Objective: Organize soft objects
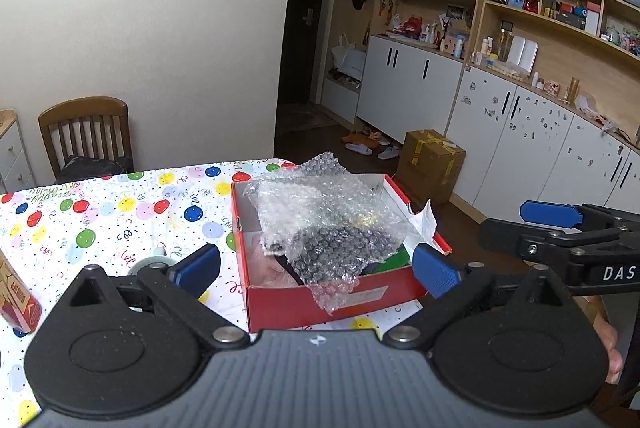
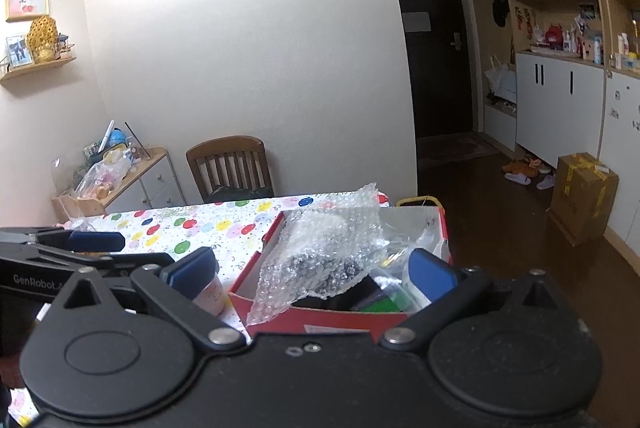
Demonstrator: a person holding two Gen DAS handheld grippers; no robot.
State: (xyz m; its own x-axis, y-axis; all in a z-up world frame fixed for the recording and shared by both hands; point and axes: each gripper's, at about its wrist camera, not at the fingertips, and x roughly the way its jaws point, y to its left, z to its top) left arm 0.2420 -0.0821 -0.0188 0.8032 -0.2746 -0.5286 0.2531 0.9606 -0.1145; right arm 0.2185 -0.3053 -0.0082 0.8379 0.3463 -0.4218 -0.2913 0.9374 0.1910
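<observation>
I can read "DAS" in white letters on the black arm of the right gripper [image 1: 560, 228]; "GenRobot.A" shows on the body of the left gripper [image 2: 96, 242]; the red box's [image 1: 328, 304] label stays illegible to me.

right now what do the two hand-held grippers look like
Both match: the left hand-held gripper and the right hand-held gripper have matte black bodies, triangular linkage arms on round pivots with silver bolts, and blue ribbed fingertip pads. The right one's side carries white lettering "DAS"; the left one's reads "GenRobot".
</observation>
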